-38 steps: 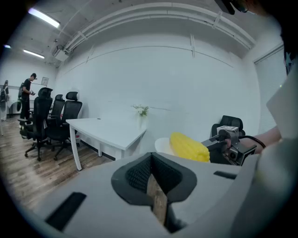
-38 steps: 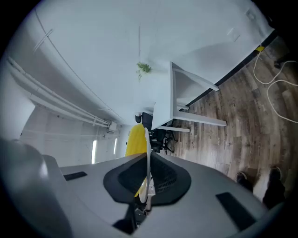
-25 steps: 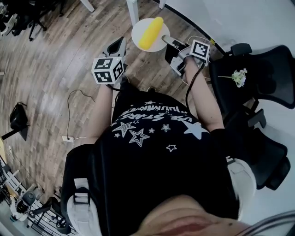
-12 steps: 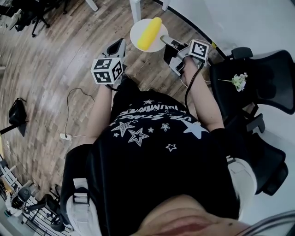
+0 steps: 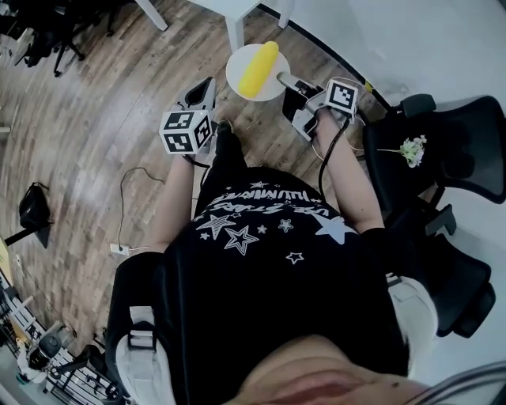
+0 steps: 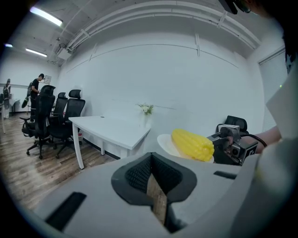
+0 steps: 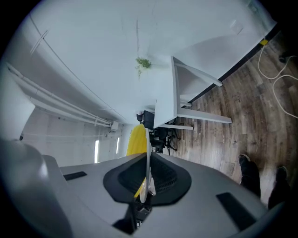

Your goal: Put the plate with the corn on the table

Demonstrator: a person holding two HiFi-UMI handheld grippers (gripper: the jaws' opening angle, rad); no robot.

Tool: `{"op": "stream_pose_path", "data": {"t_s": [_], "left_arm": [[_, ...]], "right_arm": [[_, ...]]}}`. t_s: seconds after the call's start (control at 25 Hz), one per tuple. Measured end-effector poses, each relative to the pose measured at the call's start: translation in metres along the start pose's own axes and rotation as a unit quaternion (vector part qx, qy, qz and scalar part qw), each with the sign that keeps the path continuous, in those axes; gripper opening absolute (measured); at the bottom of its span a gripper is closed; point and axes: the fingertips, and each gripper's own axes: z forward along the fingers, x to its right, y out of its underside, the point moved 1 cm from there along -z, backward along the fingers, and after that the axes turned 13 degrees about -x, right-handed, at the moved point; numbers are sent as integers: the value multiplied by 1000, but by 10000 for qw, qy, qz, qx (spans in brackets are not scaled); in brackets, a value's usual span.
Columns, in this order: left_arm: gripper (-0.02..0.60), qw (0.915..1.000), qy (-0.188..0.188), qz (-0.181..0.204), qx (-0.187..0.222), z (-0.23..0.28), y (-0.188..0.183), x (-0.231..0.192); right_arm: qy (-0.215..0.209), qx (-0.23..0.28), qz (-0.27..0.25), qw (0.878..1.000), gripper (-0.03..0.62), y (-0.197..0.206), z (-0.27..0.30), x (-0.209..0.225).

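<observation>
A white plate (image 5: 269, 85) carrying a yellow corn cob (image 5: 258, 67) hangs in the air over the wooden floor, just short of the white table (image 5: 235, 24). My right gripper (image 5: 286, 80) is shut on the plate's right rim; in the right gripper view the plate (image 7: 148, 153) stands edge-on between the pads, with the corn (image 7: 136, 139) behind it. My left gripper (image 5: 202, 93) hovers left of the plate, shut and holding nothing. From the left gripper view (image 6: 156, 200) the corn (image 6: 192, 144), the plate (image 6: 164, 143) and the table (image 6: 111, 128) lie ahead.
Black office chairs (image 5: 443, 158) stand close on my right, one with a flower sprig (image 5: 409, 130) showing over it. A cable (image 5: 130, 198) and a power strip lie on the floor (image 5: 95, 119) to the left. More chairs (image 6: 51, 118) stand beyond the table.
The view has drifted a little: the plate, both grippers and the table's legs sit slightly further right in the picture. The right gripper's hold on the rim is unchanged.
</observation>
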Motion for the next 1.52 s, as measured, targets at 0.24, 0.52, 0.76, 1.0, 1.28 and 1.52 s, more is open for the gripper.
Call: {"op": "stream_pose_path", "data": {"t_s": [0.24,0.52,0.76,1.0,1.28,1.52], "left_arm": [[6,9998,149,90,-30,38,-35,-46],[6,9994,312,140,-67,87,-79,-105],[6,9987,472,155,-123,117,-104,-143],[6,9974,679,182,-125,139,-125,-176],[6,9950,942,296,-160,156,-148,-210],[6,9924,1136,421,-197,173,-162,-216]], "right_arm": [[20,135,-74,9999,20,-47,41,-2],[-84,322,-129,9994,20,-112,98,-11],[-29,514,-60,9987,20,-152,132,-13],[36,747,11,9972,20,-180,157,-14],[69,1080,35,9941,20,-209,184,-18],[87,1333,138,9909,20,-222,188,-12]]}}
